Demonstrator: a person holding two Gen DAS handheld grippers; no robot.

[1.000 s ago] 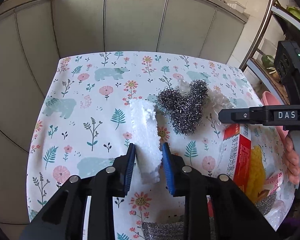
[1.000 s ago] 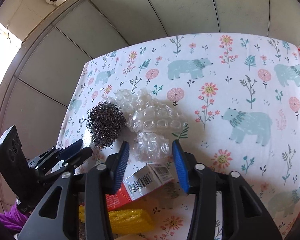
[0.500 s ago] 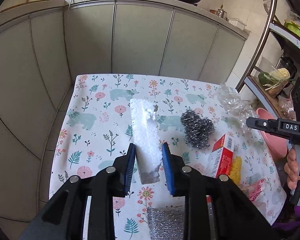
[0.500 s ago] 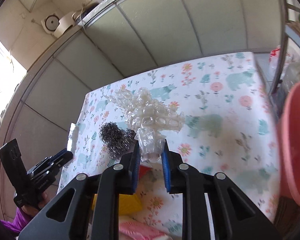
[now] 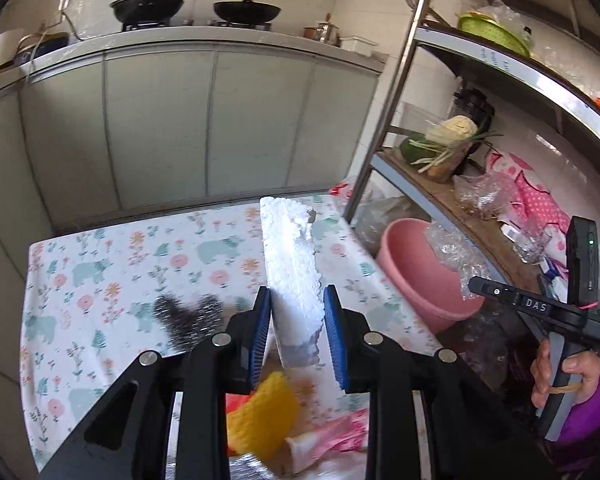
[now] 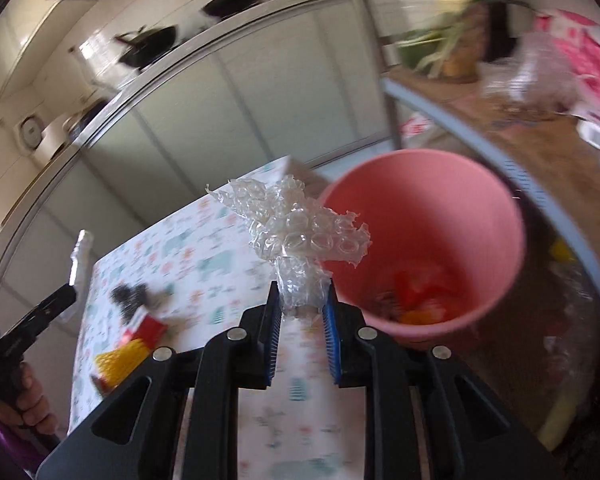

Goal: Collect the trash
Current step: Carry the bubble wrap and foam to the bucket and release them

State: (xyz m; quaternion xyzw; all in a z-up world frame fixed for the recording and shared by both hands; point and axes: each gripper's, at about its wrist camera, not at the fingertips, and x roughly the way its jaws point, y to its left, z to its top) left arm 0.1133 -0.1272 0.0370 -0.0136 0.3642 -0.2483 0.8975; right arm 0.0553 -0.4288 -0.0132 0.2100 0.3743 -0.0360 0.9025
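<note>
My left gripper [image 5: 296, 312] is shut on a white foam block [image 5: 292, 268] and holds it upright above the floral table [image 5: 100, 280]. My right gripper [image 6: 303, 300] is shut on a clear bubble wrap piece [image 6: 300, 236], raised beside the rim of the pink bucket [image 6: 452, 208]. The bucket holds some red and orange scraps. In the left wrist view the bucket [image 5: 412, 264] stands past the table's right edge, with the right gripper [image 5: 484, 286] and bubble wrap [image 5: 448, 248] over it.
A steel wool scourer [image 5: 188, 316], a yellow sponge [image 5: 260, 412], a pink wrapper [image 5: 328, 436] and a red box [image 6: 148, 326] lie on the table. A metal shelf rack [image 5: 400, 92] with vegetables stands right. Grey cabinets [image 5: 204, 120] stand behind.
Both grippers have lifted and swung right towards the pink bucket. The right gripper closed on the bubble wrap and carried it off the table to the bucket's rim.
</note>
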